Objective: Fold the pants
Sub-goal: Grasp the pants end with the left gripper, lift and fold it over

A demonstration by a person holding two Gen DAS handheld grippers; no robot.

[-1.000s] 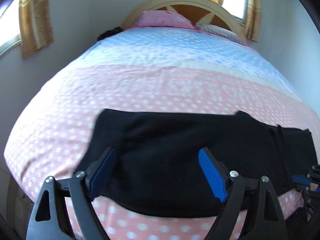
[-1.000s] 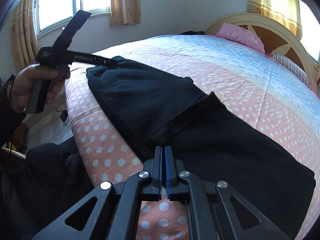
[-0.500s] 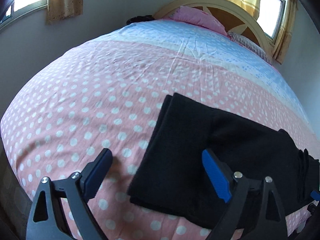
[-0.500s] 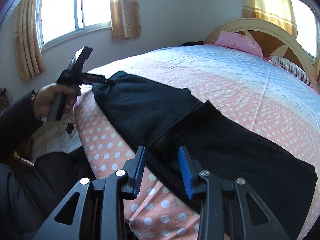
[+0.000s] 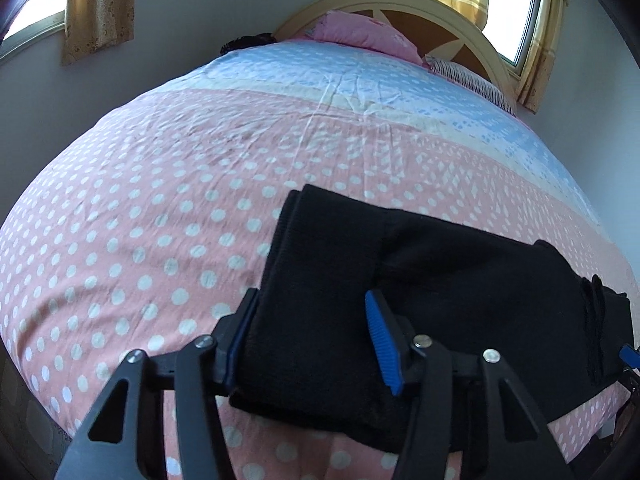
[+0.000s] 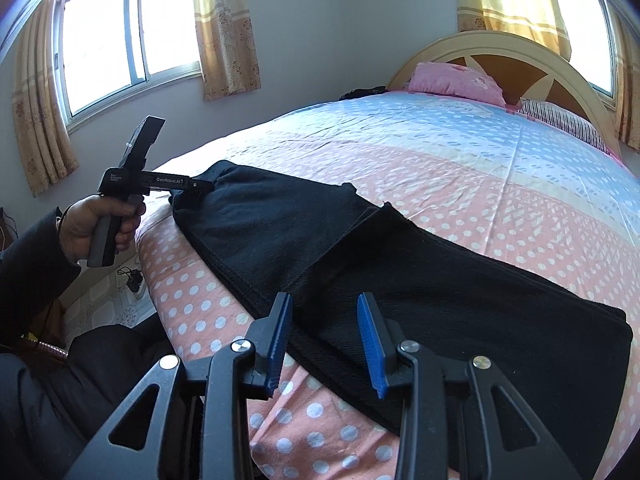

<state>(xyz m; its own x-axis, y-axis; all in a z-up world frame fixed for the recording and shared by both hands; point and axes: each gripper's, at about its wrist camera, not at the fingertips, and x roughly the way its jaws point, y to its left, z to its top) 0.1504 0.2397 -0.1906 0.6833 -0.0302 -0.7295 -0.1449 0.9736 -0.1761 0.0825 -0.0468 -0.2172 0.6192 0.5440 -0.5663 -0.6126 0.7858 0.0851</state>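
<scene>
Black pants (image 5: 460, 280) lie folded lengthwise along the near edge of the bed (image 5: 160, 220), also seen in the right wrist view (image 6: 420, 280). My left gripper (image 5: 308, 336) is open, its blue pads straddling the folded left end of the pants; the left pad is partly hidden by cloth. In the right wrist view the left gripper (image 6: 196, 188) sits at that far end. My right gripper (image 6: 324, 332) is open, just above the near edge of the pants by the overlapping fold, holding nothing.
The bed has a pink and blue dotted sheet (image 6: 500, 152), a pink pillow (image 6: 456, 78) and a curved headboard (image 6: 500, 46). Curtained windows (image 6: 128, 40) line the walls. The floor and a cable (image 6: 130, 276) lie left of the bed.
My right gripper has opened and let go of the pants edge. My left gripper moved to the left end of the pants and narrowed its open jaws around it.
</scene>
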